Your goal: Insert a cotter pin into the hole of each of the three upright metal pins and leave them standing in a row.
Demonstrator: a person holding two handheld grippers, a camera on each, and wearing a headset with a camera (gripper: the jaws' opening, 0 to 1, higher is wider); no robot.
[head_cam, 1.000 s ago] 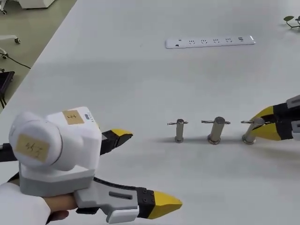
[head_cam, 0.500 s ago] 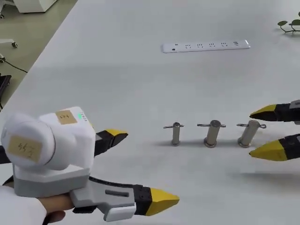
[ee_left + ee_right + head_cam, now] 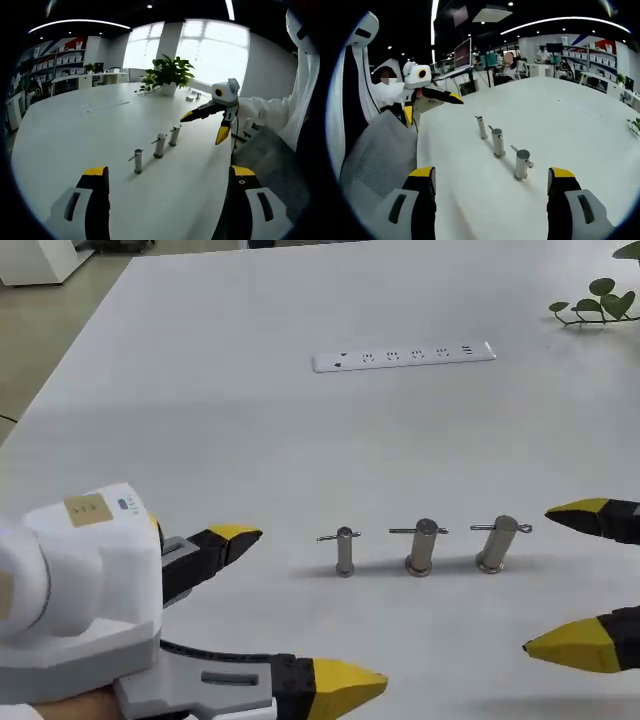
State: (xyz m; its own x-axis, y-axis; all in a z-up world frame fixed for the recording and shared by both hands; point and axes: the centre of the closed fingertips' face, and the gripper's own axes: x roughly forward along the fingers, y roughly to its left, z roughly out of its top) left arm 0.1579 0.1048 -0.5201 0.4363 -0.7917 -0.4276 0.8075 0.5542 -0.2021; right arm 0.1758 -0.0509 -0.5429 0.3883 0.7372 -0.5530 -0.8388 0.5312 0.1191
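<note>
White tabletop (image 3: 250, 440) carries the three metal pins (image 3: 422, 550), which stand in a row near the front edge, between the two grippers and touched by neither. A cotter pin (image 3: 410, 531) is seen passing through the head of each. Whether the right-hand one leans or merely looks so from the head view cannot be told.

A tan sticker (image 3: 87, 508) is fixed on top of the left gripper (image 3: 295, 608); its writing is too blurred to be read. A white power strip (image 3: 403, 356) lies farther back, its markings too small to make out.

The left gripper's yellow-tipped fingers are spread wide with nothing between them. The right gripper (image 3: 555, 578) is cut off at the frame edge, its tips likewise held well apart and empty.

A leafy plant (image 3: 595, 300) is clipped by the top right corner. An open office with bright windows, shelving and ceiling lights is shown in the gripper views.
</note>
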